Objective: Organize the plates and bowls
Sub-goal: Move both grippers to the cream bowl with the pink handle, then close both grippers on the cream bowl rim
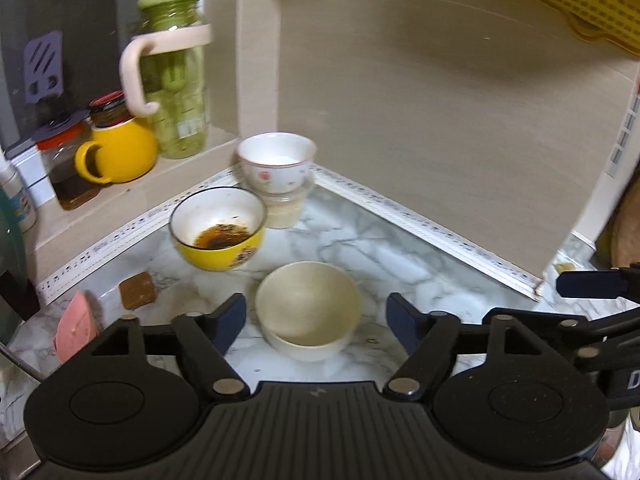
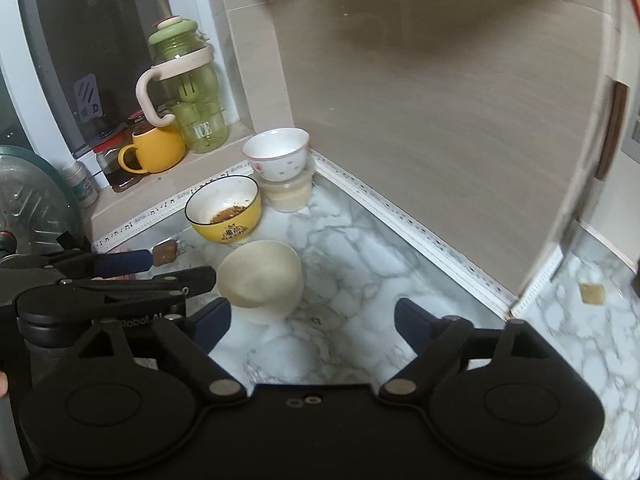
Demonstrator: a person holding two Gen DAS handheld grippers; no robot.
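Observation:
A cream bowl sits nested in a white bowl on the marble counter. It lies just ahead of my left gripper, whose wide-apart fingers flank it without touching. Behind it stands a yellow bowl with brown residue inside. In the corner a white flowered bowl rests on a plastic tub. My right gripper is open over bare counter, with the cream bowl to the left of its left finger. The left gripper's fingers show at the right wrist view's left edge.
A ledge at the left holds a green jug, a yellow mug and jars. A brown square and a pink item lie on the counter. A beige wall panel bounds the right. A yellow perforated object hangs overhead.

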